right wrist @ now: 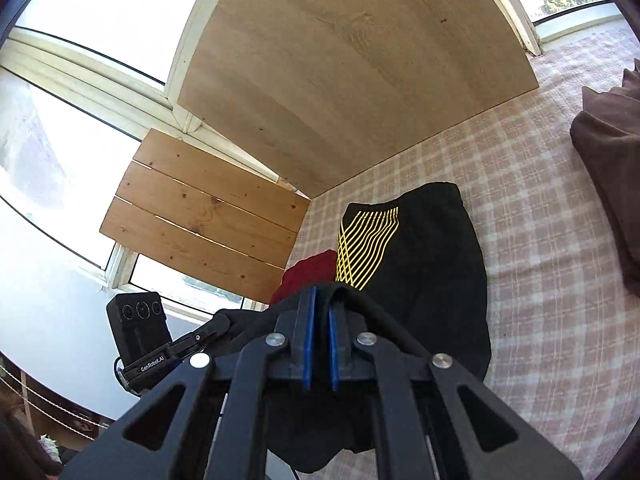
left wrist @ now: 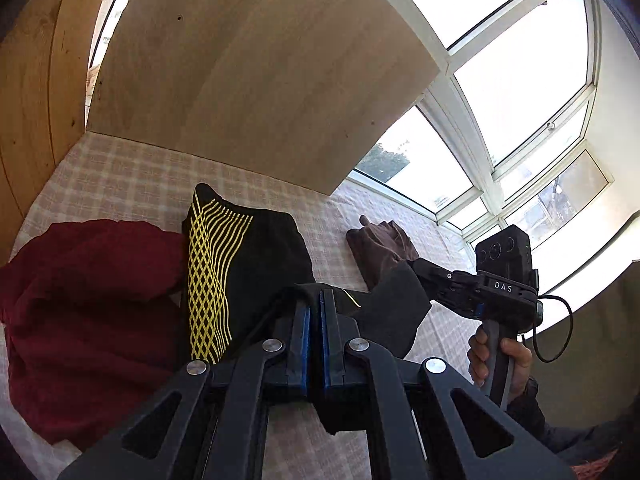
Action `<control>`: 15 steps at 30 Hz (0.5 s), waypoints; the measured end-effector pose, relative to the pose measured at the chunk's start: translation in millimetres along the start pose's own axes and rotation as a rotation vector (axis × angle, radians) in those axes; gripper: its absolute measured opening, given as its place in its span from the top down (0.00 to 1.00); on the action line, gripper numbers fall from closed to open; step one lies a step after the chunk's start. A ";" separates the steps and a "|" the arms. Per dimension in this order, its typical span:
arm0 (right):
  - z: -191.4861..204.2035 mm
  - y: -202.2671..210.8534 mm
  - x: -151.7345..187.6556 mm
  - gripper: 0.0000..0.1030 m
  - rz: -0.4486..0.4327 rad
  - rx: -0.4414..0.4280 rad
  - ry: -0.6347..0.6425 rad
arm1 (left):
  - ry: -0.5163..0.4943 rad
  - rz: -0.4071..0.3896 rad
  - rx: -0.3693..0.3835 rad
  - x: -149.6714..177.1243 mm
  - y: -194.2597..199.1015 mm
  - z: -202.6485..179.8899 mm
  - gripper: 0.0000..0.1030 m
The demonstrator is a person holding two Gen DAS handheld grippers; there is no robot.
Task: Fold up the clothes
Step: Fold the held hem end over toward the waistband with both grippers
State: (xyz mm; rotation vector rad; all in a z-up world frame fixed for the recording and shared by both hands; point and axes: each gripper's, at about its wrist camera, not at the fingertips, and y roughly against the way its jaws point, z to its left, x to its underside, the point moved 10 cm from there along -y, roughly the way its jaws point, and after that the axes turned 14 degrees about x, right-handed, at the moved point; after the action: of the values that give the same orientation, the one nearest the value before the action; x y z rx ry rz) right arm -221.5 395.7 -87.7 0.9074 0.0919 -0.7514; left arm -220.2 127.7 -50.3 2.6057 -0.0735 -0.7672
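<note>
Black garment [left wrist: 264, 256] with yellow criss-cross line print ahead of the left gripper [left wrist: 315, 308], dark red garment [left wrist: 80, 308] to its left, brown garment [left wrist: 380, 248] to its right, pink-and-white checked bedcover [left wrist: 132, 172] beneath, blue pads [right wrist: 308, 352] on black right gripper [right wrist: 322, 300], light wood headboard [left wrist: 256, 72]

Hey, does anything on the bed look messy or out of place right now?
Yes. A dark red garment lies crumpled in a heap at the bed's edge beside the black garment with yellow line print, and a brown garment sits bunched on the pink checked bedsheet. Neither is folded. Nothing looks damaged or spilled.
</note>
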 end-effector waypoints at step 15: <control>-96.1 -159.8 -73.4 0.94 0.243 0.274 0.064 | 0.187 0.134 -0.109 -55.8 -113.6 150.2 0.96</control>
State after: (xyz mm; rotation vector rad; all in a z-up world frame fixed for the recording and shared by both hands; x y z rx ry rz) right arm -354.0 446.3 -229.4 1.1801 -0.0669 -0.5153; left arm -354.4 183.2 -182.5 2.5260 -0.1456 -0.4658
